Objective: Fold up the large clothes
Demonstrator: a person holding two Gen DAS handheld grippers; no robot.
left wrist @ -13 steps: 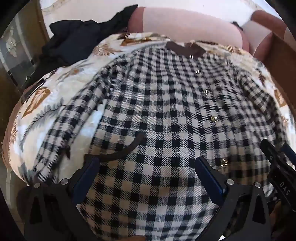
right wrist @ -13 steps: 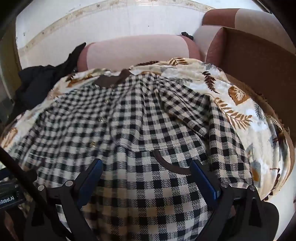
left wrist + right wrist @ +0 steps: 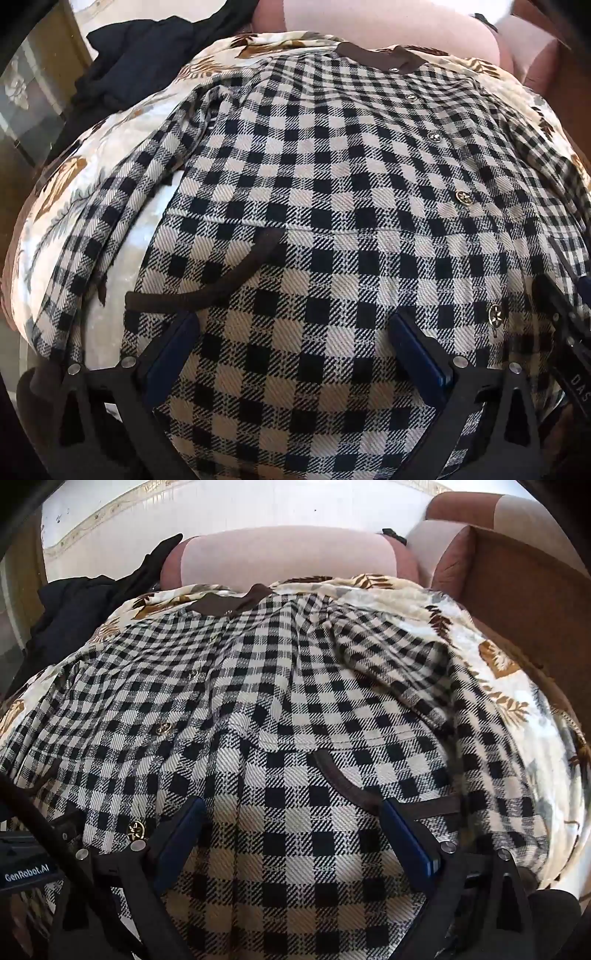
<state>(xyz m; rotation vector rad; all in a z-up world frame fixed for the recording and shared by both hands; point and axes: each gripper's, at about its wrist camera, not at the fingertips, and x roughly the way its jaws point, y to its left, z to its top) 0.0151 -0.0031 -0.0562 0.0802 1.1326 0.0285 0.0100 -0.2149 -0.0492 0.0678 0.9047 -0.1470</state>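
A black-and-cream checked coat (image 3: 332, 177) with a brown collar (image 3: 380, 57) and gold buttons lies front up on a leaf-print blanket (image 3: 122, 125). It also fills the right wrist view (image 3: 295, 709). My left gripper (image 3: 291, 343) is open, its blue pads either side of the cloth near the hem, next to the brown pocket trim (image 3: 207, 288). My right gripper (image 3: 291, 830) is open over the hem on the other side, by the other pocket trim (image 3: 343, 786). Both sleeves lie along the coat's sides.
A pink sofa backrest (image 3: 288, 561) runs behind the collar. Dark clothes (image 3: 147, 55) are piled at the back left, also seen in the right wrist view (image 3: 85, 605). A brown armrest (image 3: 524, 587) rises on the right. The other gripper's body (image 3: 569, 332) shows at the right edge.
Both grippers have moved closer down onto the coat's lower part; the cloth looks larger in both views. The jaws stay open.
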